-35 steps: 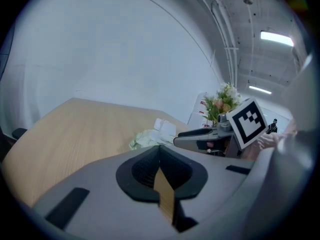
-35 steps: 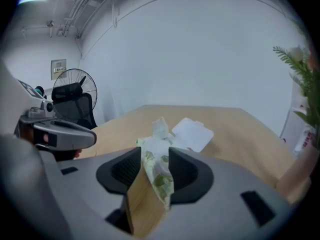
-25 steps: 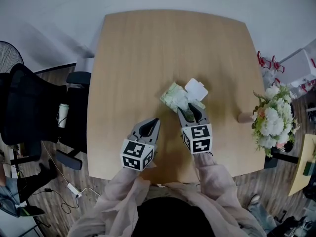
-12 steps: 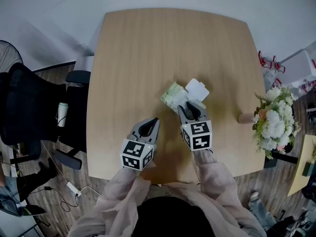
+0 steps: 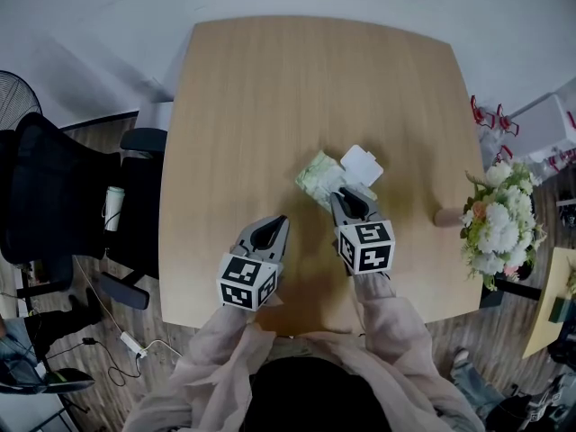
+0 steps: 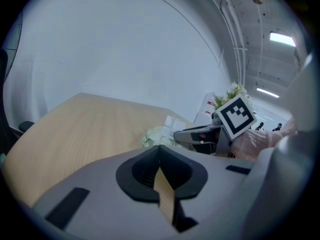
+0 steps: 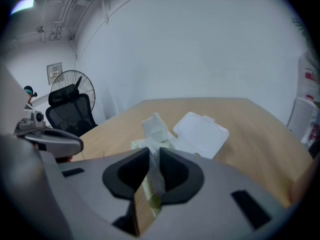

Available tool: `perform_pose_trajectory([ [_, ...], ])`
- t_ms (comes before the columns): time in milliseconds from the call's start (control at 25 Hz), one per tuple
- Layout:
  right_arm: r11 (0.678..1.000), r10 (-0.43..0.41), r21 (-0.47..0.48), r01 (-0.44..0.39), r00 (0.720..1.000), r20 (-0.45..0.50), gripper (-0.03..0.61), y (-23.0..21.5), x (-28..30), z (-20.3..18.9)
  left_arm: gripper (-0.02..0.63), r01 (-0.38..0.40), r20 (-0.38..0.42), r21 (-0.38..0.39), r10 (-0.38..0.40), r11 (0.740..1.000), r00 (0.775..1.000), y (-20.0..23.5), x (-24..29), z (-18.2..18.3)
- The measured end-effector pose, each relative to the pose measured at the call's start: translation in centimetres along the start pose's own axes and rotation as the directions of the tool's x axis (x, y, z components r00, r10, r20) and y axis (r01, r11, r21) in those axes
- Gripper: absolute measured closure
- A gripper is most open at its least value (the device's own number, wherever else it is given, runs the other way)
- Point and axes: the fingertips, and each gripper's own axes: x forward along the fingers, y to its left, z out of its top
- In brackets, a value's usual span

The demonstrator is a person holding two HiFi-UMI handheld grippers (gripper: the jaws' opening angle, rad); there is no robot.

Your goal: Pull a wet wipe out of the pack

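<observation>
A pale green wet wipe pack [image 5: 315, 176] lies mid-table on the wooden table [image 5: 270, 88], its white lid [image 5: 361, 165] flipped open to the right. My right gripper [image 5: 346, 198] reaches the pack from the near side. In the right gripper view a white wipe [image 7: 153, 128] sticks up from the pack [image 7: 136, 145] beside the lid [image 7: 200, 134]. The jaws have just been closing and now pinch its lower part at my right gripper [image 7: 153, 159]. My left gripper [image 5: 282, 220] rests shut and empty to the left, apart from the pack [image 6: 155, 135].
A bunch of white and pink flowers [image 5: 500, 220] stands at the table's right edge, with a small wooden piece [image 5: 445, 214] beside it. A black office chair [image 5: 54, 196] and a fan [image 5: 16, 97] stand left of the table.
The right gripper's jaws have narrowed onto the wipe sticking out of the pack, and its marker cube has rolled slightly. The left gripper has stayed where it was.
</observation>
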Motion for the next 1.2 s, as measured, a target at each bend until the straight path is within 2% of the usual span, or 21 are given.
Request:
perform_pose_trajectory([
  [280, 0.999, -0.01, -0.038, 0.01, 1.0, 0.003, 0.538, 0.4, 0.1, 0.1, 0.603, -0.005, 0.007, 0.002, 0.005, 1.0, 1.0, 0.3, 0.0, 0.1],
  [440, 0.999, -0.021, -0.029, 0.021, 1.0, 0.015, 0.568, 0.3, -0.2, 0.4, 0.603, -0.005, 0.011, 0.006, 0.005, 1.0, 1.0, 0.2, -0.2, 0.2],
  [1200, 0.999, -0.009, -0.039, 0.011, 0.999, 0.043, 0.568, 1.9, -2.6, 0.5, 0.603, -0.018, 0.046, 0.036, 0.016, 0.999, 0.999, -0.9, -2.3, 1.1],
])
